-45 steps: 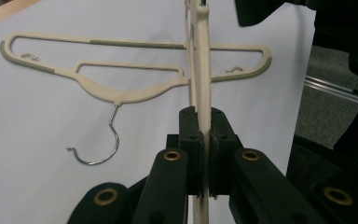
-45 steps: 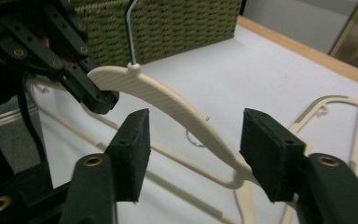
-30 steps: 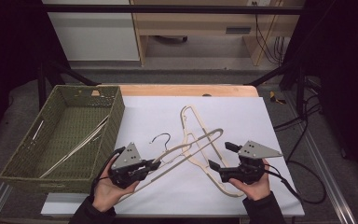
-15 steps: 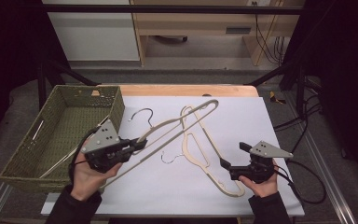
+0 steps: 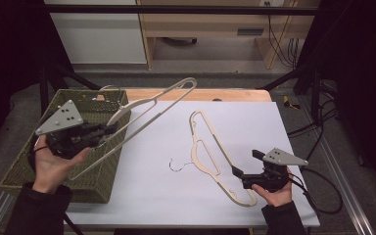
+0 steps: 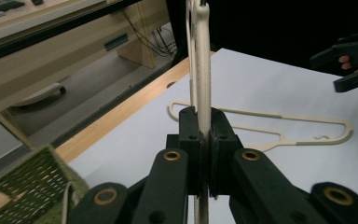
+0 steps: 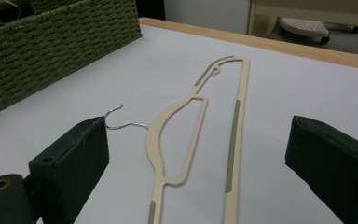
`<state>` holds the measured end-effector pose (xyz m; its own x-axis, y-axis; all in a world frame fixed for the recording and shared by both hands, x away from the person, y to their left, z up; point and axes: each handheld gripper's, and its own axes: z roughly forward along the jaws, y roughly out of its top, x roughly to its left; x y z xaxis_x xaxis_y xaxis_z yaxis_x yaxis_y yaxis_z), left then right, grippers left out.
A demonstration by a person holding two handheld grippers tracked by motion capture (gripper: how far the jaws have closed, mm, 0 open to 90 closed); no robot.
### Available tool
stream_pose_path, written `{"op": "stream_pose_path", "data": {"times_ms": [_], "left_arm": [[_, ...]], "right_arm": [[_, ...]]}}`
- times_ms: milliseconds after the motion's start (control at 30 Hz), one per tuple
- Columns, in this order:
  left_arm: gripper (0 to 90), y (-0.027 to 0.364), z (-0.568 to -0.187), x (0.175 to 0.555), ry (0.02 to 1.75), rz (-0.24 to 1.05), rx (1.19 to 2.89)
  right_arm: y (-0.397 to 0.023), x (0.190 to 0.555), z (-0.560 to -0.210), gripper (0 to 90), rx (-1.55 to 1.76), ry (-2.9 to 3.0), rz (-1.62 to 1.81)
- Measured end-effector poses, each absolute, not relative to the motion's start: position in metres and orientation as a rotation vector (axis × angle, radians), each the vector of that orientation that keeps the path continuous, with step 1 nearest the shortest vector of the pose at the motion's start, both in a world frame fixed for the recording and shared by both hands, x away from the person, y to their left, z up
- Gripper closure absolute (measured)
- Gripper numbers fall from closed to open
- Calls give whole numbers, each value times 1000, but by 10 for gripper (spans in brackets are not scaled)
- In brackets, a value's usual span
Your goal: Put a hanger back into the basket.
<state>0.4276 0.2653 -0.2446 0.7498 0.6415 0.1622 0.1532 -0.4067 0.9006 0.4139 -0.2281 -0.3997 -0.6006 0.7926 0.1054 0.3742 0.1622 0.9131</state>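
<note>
Our left tool [image 5: 108, 130] pinches one cream hanger [image 5: 154, 105], lifted above the green basket [image 5: 39, 166]. Our right tool [image 5: 245, 172] gapes wide, holding nothing, with the second hanger [image 7: 192, 126] flat on the desk [image 5: 142, 191] just ahead.

The high view is dim, its surroundings sinking into near black, while the white rectangular tabletop sheet [image 5: 254, 122] catches soft, even light from above. Shadows there are faint. In the left gripper view, the black jaws are close and blurred. The right gripper view is brighter, its near jaw blocks soft-edged.
</note>
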Motion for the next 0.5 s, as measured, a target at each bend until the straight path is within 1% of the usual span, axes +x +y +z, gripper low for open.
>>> {"op": "stream_pose_path", "data": {"times_ms": [233, 367, 500], "left_arm": [[863, 308, -245, 443, 701, 690, 1940], [862, 335, -252, 451, 746, 743, 1950], [862, 351, -258, 456, 782, 755, 1956]], "right_arm": [[-229, 414, -400, 66, 1104, 2048, 1418], [-228, 415, -401, 66, 1101, 2055, 1415], [-227, 415, -401, 66, 1105, 2058, 1412]]}}
